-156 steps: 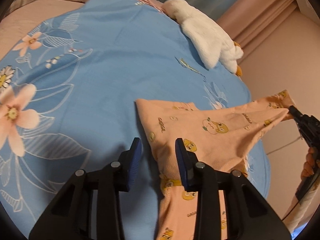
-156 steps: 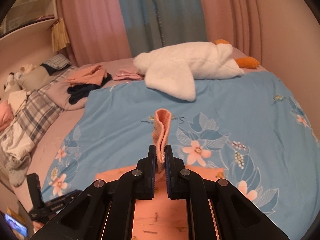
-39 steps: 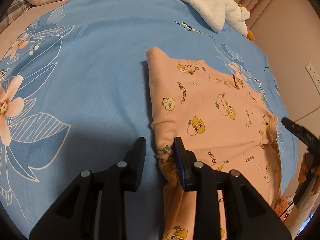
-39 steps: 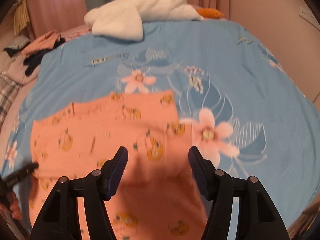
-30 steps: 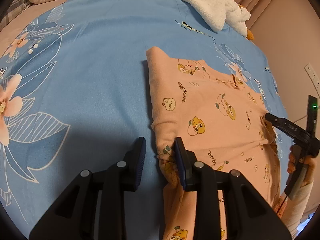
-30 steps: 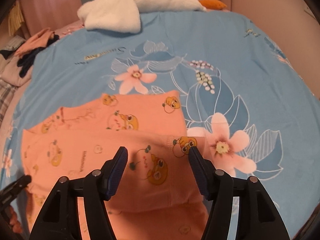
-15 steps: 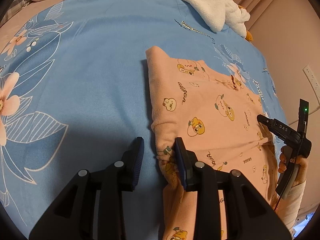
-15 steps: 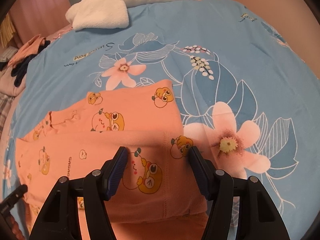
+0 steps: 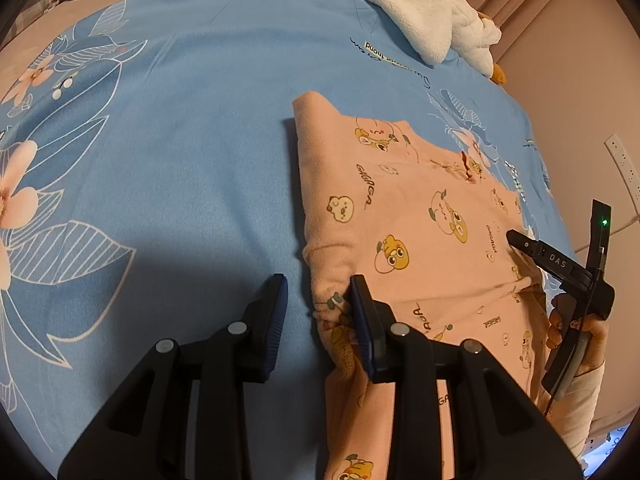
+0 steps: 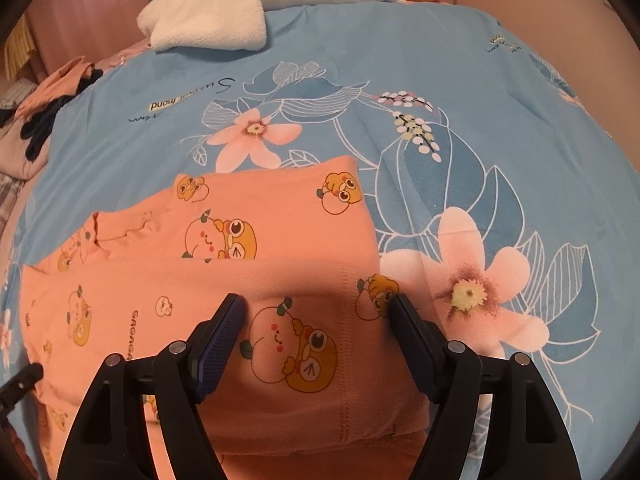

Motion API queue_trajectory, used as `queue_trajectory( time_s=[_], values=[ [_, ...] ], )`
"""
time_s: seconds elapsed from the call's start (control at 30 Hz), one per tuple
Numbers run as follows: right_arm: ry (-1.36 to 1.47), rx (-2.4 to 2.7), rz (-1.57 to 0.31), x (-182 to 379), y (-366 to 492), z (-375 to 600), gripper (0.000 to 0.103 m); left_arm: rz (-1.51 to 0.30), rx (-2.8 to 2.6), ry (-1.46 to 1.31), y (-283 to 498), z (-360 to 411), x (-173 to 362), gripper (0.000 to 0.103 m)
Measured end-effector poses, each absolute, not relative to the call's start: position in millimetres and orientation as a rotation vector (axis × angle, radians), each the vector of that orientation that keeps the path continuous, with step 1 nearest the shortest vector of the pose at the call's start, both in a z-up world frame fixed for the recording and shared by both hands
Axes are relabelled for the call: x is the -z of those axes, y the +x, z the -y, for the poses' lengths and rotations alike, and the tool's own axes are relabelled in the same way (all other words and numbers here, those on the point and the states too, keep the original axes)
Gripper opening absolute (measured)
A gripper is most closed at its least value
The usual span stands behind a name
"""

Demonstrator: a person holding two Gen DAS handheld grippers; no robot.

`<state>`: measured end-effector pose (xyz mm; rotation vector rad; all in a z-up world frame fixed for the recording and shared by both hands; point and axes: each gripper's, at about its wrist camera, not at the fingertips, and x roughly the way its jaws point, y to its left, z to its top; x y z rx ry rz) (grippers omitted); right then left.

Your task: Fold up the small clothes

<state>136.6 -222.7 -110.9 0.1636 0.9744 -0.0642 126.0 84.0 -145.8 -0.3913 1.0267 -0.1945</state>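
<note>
Garment (image 10: 248, 280), one peach cartoon-print piece, lies folded on your blue floral bedspread (image 10: 400, 60) below one white plush toy (image 10: 248, 8); your left gripper (image 9: 318, 300) stands apart at its edge, your right gripper (image 10: 318, 316), jaws just widened, hovers empty above it.

peach garment (image 10: 280, 248) with yellow cartoon prints; blue bedspread (image 9: 180, 140) with pink flowers; white plush toy (image 9: 420, 12) at one o'clock.

Warm, dim indoor light, both fisheye views sharp.
Dark soft shadows fall on the bedspread (image 9: 168, 128) and the garment (image 10: 280, 272) under each tool; edges curve strongly and end in black corners, no glare.
</note>
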Motion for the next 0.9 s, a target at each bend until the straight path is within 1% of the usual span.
queue_trajectory(
  time_s=[0.17, 0.23, 0.3, 0.37, 0.43, 0.5, 0.53, 0.6, 0.63, 0.67, 0.7, 0.73, 0.9],
  values=[
    [0.15, 0.07, -0.973, 112.2, 138.4, 219.8, 0.079, -1.027, 0.197, -0.398, 125.7, -85.2, 145.8, 0.033],
    [0.143, 0.072, -0.972, 112.6, 138.8, 218.4, 0.081, -1.023, 0.207, -0.411, 124.9, -85.3, 145.7, 0.038],
    [0.132, 0.073, -0.974, 113.0, 139.4, 216.7, 0.082, -1.017, 0.215, -0.419, 123.4, -84.0, 144.1, 0.045],
    [0.133, 0.07, -0.971, 112.7, 139.4, 216.7, 0.082, -1.01, 0.205, -0.391, 120.5, -80.4, 140.2, 0.047],
    [0.142, 0.067, -0.961, 110.1, 137.6, 217.8, 0.083, -1.005, 0.181, -0.354, 115.6, -75.6, 134.0, 0.055],
    [0.161, 0.059, -0.952, 105.5, 133.3, 220.6, 0.083, -0.991, 0.171, -0.343, 110.6, -75.1, 127.0, 0.067],
    [0.176, 0.055, -0.944, 101.2, 129.0, 222.9, 0.083, -0.973, 0.17, -0.345, 105.7, -74.1, 119.9, 0.07],
    [0.193, 0.044, -0.914, 90.9, 119.8, 226.7, 0.083, -0.943, 0.175, -0.344, 97.5, -71.5, 108.6, 0.079],
    [0.188, 0.044, -0.892, 82.7, 113.7, 228.1, 0.083, -0.923, 0.176, -0.34, 90.5, -69.3, 99.7, 0.081],
    [0.176, 0.048, -0.871, 75.4, 107.7, 228.9, 0.083, -0.911, 0.178, -0.337, 85.9, -67.6, 95.0, 0.086],
    [0.157, 0.057, -0.843, 64.5, 98.8, 230.2, 0.086, -0.896, 0.179, -0.335, 79.7, -65.4, 89.7, 0.09],
    [0.145, 0.061, -0.823, 57.2, 92.8, 231.5, 0.088, -0.886, 0.179, -0.334, 73.5, -63.4, 85.2, 0.09],
    [0.133, 0.012, -0.722, 20.4, 47.8, 234.3, 0.09, -0.87, 0.17, -0.316, 39.0, -53.6, 75.4, 0.091]
  ],
)
